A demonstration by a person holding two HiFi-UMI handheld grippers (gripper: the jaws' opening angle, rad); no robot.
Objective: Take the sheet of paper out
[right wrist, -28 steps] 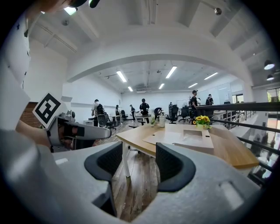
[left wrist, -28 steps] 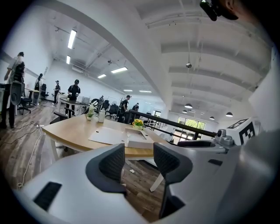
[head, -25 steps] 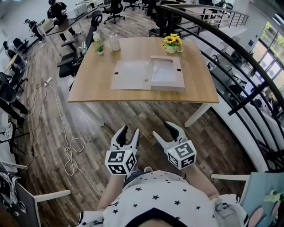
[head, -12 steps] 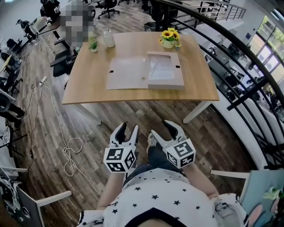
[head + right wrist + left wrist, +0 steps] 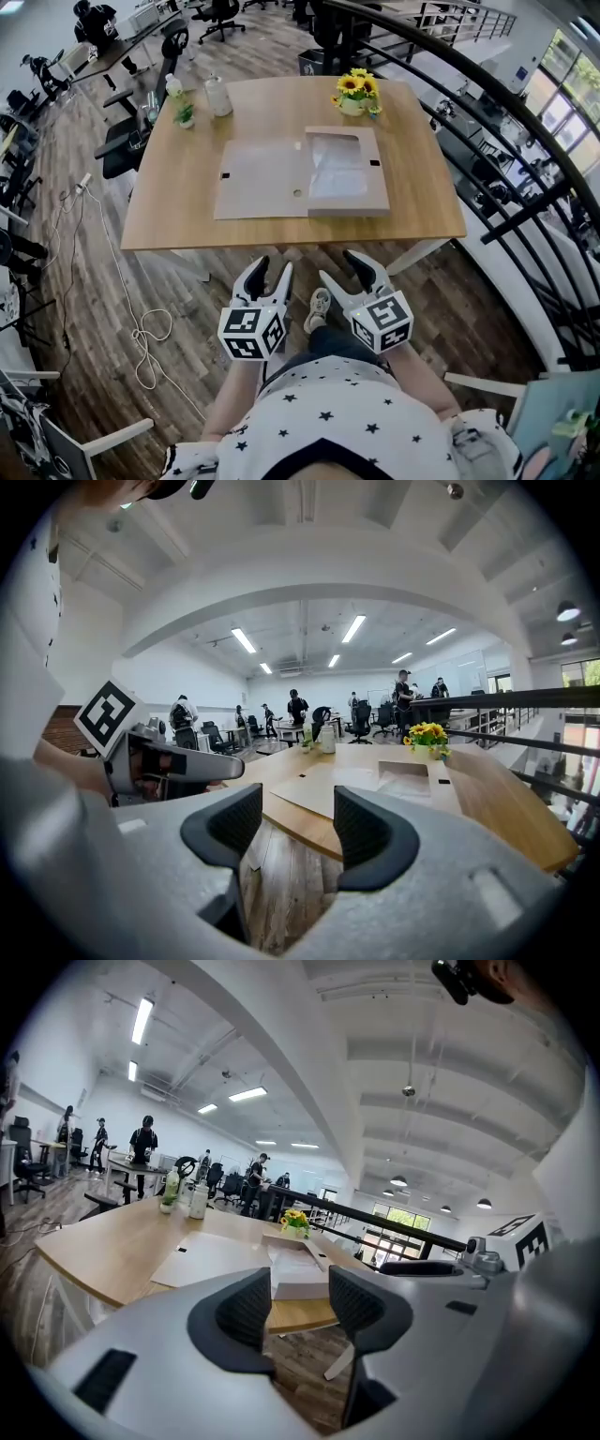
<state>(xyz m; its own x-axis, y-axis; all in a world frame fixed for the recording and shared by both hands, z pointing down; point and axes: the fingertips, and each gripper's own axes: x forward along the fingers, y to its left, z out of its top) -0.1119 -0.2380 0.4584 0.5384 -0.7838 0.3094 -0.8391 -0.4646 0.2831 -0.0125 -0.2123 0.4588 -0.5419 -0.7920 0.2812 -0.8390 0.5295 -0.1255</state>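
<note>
An open flat cardboard box (image 5: 347, 169) lies on the wooden table (image 5: 187, 202), its lid (image 5: 262, 180) folded out flat to the left. A white crinkled sheet of paper (image 5: 336, 167) lies inside the box. The box (image 5: 305, 1274) and the paper (image 5: 410, 782) also show in the gripper views. My left gripper (image 5: 268, 275) and right gripper (image 5: 343, 267) hang side by side over the floor, short of the table's near edge. Both are open and hold nothing.
A pot of yellow flowers (image 5: 354, 92) stands at the table's far edge, a bottle (image 5: 217, 96) and a small plant (image 5: 184, 113) at its far left. Office chairs (image 5: 122, 141) stand left of the table. A black railing (image 5: 487, 112) curves along the right. A cable (image 5: 141, 328) lies on the floor.
The table has drawn nearer in the head view as I step toward it. A foot now shows between the grippers. Both grippers stay open.
</note>
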